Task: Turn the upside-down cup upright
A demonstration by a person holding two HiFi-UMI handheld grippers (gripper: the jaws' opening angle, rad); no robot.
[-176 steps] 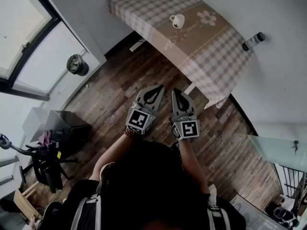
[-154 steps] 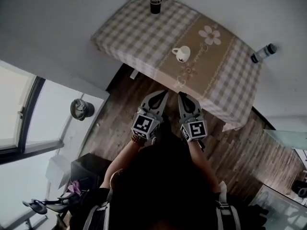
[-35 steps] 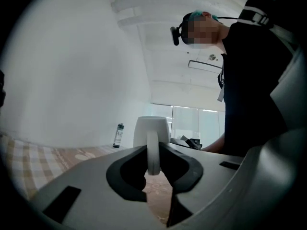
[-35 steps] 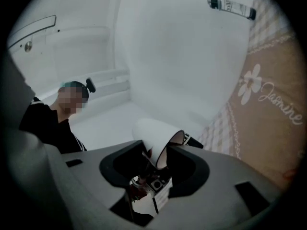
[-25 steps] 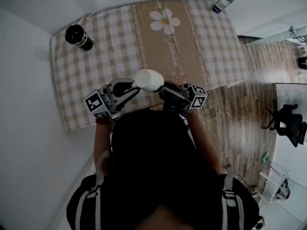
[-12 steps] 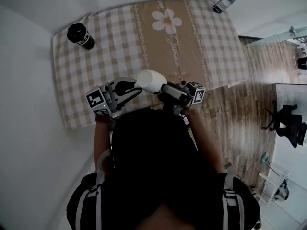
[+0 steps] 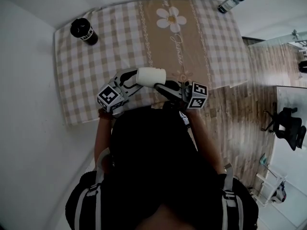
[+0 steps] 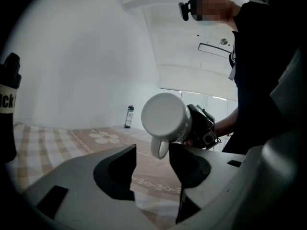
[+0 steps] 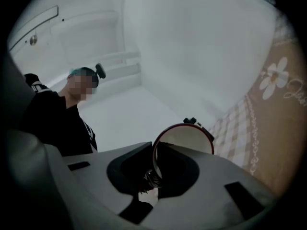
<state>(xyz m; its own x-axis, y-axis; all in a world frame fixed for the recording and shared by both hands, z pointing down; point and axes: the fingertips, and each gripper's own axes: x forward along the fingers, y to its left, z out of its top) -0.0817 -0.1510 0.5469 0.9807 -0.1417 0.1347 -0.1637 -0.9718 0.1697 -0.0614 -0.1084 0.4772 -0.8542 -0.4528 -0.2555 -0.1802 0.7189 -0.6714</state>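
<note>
Head view is showing the white cup (image 7: 151,75) lifted clear of the bench (image 7: 120,32) and lying on its side in the air over the near edge, so by my judgement the turn is sitting about halfway. The right hand-held gripper (image 7: 163,84) is carrying it alone. Its jaws have just been closing and are now pinching the cup's wall at the rim, one jaw inside the mouth and one outside. The left hand-held gripper (image 7: 133,77) is facing the cup's base with its jaws apart, having just been opening. The handle is hanging down at the gap between them, but neither pad is pressing on it. Both hands are reaching in roughly level from opposite sides, tips pointing toward each other. What is remaining is rolling the mouth fully upward, setting the cup down on the checked cloth and letting go.
</note>
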